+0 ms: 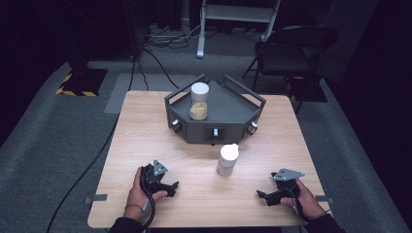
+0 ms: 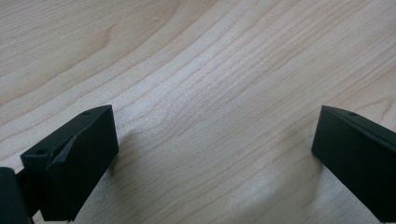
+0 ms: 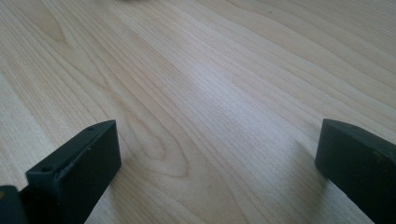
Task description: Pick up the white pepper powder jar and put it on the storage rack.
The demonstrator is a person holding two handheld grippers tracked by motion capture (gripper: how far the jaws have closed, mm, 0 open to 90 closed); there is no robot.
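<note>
- left claw (image 1: 171,188) spread wide, empty, resting on desk (image 1: 145,141) near front-left corner
- right claw (image 1: 262,195) spread wide, empty, near front-right corner
- white jar (image 1: 227,159) upright mid-desk between claws, nearer the front edge, untouched

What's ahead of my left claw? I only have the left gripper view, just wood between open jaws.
Observer: A white jar stands on the table, forward and to the right of the left claw.
Operator: Anything else out there?
Observer: A second jar, with tan filling, stands in a grey tray at the far side.
Operator: And my right claw?
Observer: The right claw rests low on the table, open, right of the white jar.
</note>
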